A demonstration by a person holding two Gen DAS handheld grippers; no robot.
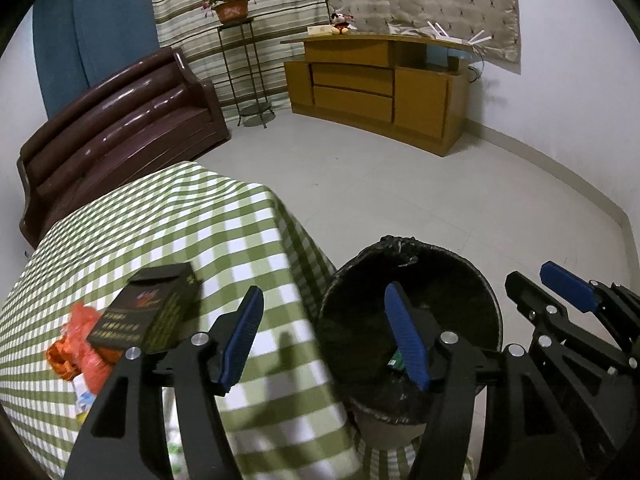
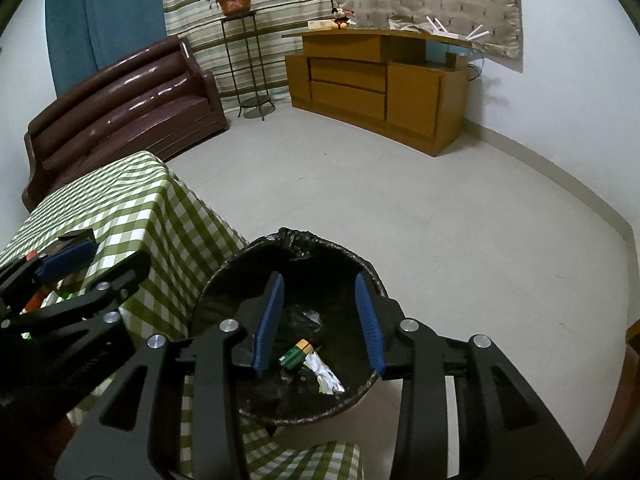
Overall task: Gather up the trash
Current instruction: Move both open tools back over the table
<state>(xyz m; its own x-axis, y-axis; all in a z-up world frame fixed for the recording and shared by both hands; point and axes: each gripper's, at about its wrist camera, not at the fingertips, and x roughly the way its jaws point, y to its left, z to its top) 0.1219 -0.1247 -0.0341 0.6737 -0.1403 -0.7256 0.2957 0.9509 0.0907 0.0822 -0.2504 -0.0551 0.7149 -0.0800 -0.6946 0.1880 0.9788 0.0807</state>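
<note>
I have both grippers over the trash bin (image 2: 296,320), which stands on the floor just beside the table (image 1: 160,232) with the green checked cloth. The bin is lined with a black bag (image 2: 298,240) whose edge bunches up at the far rim.

My right gripper (image 2: 320,316) hangs above the bin's mouth with its blue pads (image 2: 270,324) parted and nothing between them — I look straight down past them into the bin. At the bottom lie a small green and yellow wrapper (image 2: 295,354) and a crumpled white scrap (image 2: 326,376), touching each other.

My left gripper (image 1: 324,340) is open wider, also empty. One pad sits over the table's edge, the other over the bin, so it straddles the gap between cloth and rim.

More trash waits on the table: a dark box (image 1: 148,312) with gold print lies tilted on top of an orange bag (image 1: 80,344), with a pale scrap just beside them near the table's edge. In the left view the right gripper shows at the far right, beyond the bin.
</note>
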